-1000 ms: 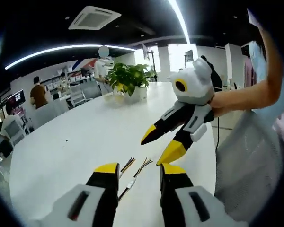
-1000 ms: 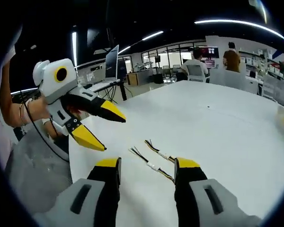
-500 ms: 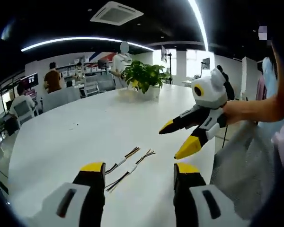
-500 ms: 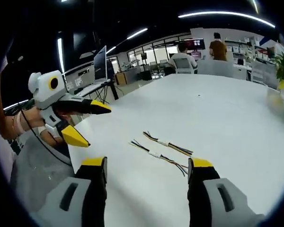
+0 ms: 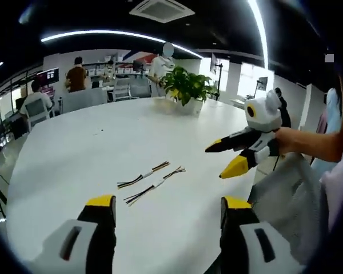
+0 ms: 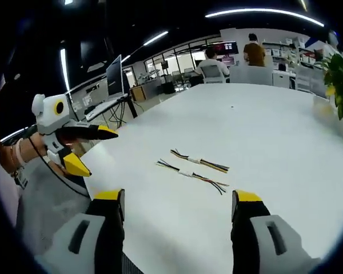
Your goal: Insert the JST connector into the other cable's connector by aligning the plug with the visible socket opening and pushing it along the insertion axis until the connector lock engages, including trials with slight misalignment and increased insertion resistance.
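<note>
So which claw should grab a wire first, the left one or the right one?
Hard to pick: both look about equally placed. The left gripper and right gripper are open, empty, and off the white table. The two cables lie side by side, unjoined, ahead of both. Each could take the cable nearer its side.

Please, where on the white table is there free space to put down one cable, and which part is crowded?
The white table is bare between the two cables and its far end, where the potted plant stands. It is also bare between the cables and the left tool. The cables lie close together near the edge, where the right tool is; that part is crowded.
</note>
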The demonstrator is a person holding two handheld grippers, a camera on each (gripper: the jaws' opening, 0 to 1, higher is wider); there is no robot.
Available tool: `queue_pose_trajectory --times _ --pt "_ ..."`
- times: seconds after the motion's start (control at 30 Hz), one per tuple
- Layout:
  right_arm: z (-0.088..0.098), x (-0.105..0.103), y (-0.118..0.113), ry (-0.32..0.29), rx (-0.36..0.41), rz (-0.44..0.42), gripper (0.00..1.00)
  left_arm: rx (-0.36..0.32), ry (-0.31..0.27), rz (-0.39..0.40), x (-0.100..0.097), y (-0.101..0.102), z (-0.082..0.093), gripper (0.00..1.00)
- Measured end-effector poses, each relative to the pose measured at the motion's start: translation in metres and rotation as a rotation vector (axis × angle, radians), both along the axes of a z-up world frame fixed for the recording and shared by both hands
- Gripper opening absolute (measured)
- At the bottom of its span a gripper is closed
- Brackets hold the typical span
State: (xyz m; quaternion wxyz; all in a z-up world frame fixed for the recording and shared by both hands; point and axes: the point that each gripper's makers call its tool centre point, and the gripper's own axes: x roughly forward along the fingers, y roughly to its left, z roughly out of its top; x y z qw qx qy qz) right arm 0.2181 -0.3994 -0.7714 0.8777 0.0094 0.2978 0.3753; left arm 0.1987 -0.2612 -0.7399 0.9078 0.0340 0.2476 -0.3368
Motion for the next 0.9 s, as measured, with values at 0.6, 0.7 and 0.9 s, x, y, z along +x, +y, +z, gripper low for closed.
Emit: queue_pose_trajectory --times 0.6,0.7,0.9 --pt "-0.001 -0.022 -0.001 0.012 -0.011 -0.028 0.9 -0.058 0.065 0.074 -0.019 0.014 0.004 0.92" --pt "-0.001 -0.027 0.0 0.019 -0.01 -0.029 0.95 -0.069 0.079 0.076 -0.021 0.014 0.004 0.95" --pt "0.0 -0.031 -0.003 0.017 -0.02 -0.037 1.0 -0.068 0.081 0.078 -0.025 0.014 0.004 0.99"
